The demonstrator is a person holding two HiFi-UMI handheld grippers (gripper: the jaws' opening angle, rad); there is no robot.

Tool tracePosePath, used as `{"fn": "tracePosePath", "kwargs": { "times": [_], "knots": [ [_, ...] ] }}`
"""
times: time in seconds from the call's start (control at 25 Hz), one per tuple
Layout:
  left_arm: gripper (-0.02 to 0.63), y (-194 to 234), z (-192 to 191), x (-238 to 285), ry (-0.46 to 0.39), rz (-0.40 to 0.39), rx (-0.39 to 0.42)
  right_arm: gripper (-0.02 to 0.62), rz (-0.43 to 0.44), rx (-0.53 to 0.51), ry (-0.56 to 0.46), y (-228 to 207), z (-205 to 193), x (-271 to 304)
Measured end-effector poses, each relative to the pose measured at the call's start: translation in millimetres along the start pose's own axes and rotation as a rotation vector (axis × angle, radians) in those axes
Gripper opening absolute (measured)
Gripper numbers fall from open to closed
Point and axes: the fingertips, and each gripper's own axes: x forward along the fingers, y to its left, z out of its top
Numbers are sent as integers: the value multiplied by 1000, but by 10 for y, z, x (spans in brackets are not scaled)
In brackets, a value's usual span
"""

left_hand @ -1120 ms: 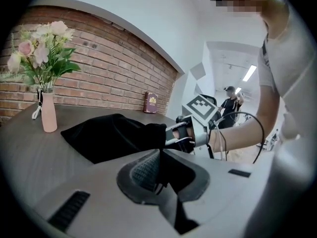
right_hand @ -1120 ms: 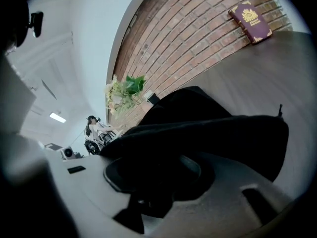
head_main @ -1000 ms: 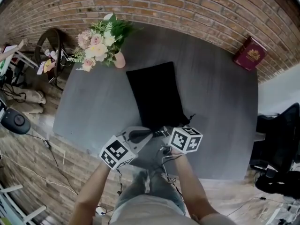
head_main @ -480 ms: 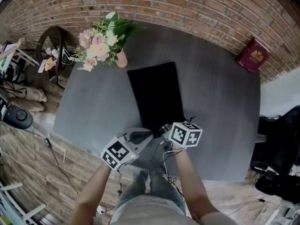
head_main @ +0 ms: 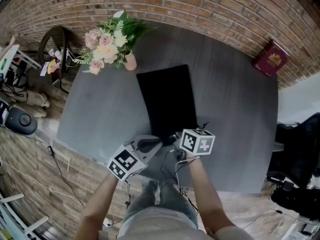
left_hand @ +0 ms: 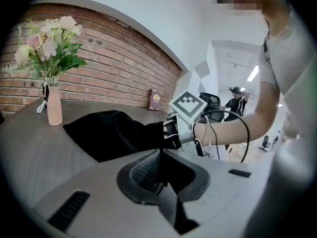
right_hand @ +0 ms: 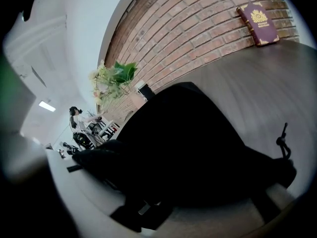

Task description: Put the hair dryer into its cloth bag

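Cloth bag (head_main: 167, 101): black; lies lengthwise at the middle of the grey table (head_main: 230, 114); closed end toward 12 o'clock and the brick wall (head_main: 200, 9), mouth toward 6 o'clock at the person's edge; in both gripper views it stands swollen rather than flat; a knotted drawstring (right_hand: 283, 133) pokes up from the mouth end.

Hair dryer: hidden — no view shows it, only the bulging bag.

Left gripper (left_hand: 158, 155): at about 7 o'clock from the bag's mouth, just beside it; jaws drawn almost fully together; something thin and dark shows at the pads, but whether cloth or cord is caught there I cannot tell.

Right gripper (right_hand: 188, 182): at about 5 o'clock from the mouth; jaws spread wide and have just been opening; the bag's mouth end fills the gap between them without looking squeezed.

Since a second ago: the right gripper's marker cube (head_main: 197, 141) sits slightly closer to the bag's mouth and has tipped a little; the left gripper's cube keeps its spot; bag, vase and book lie where they did.

Surroundings: a pink vase (head_main: 129, 62) of flowers (head_main: 107, 41) at 10 o'clock from the bag, well apart from it; a maroon book (head_main: 270, 57) at 2 o'clock, standing against the wall.
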Motion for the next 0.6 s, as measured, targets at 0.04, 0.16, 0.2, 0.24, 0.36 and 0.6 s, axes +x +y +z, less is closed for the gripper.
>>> {"fn": "tracePosePath", "kwargs": {
  "times": [0.04,0.16,0.2,0.24,0.36,0.6],
  "knots": [
    [18,6,3,-6,-1,1,-1,199,-3,-4,2,3,2,-8],
    [18,9,0,-17,-2,4,-2,206,-17,-13,-3,-5,4,-64],
    [18,11,-1,-20,-2,6,-2,207,-20,-15,-5,-9,0,-89],
    [18,14,-1,-23,-2,7,-2,207,-23,-16,-7,-13,-7,-116],
    [18,19,-1,-26,-2,9,-2,209,-36,-14,-12,-37,-32,-215],
    [18,45,-38,-43,10,24,8,209,-65,-4,-17,-83,-130,-460]
  ]
}}
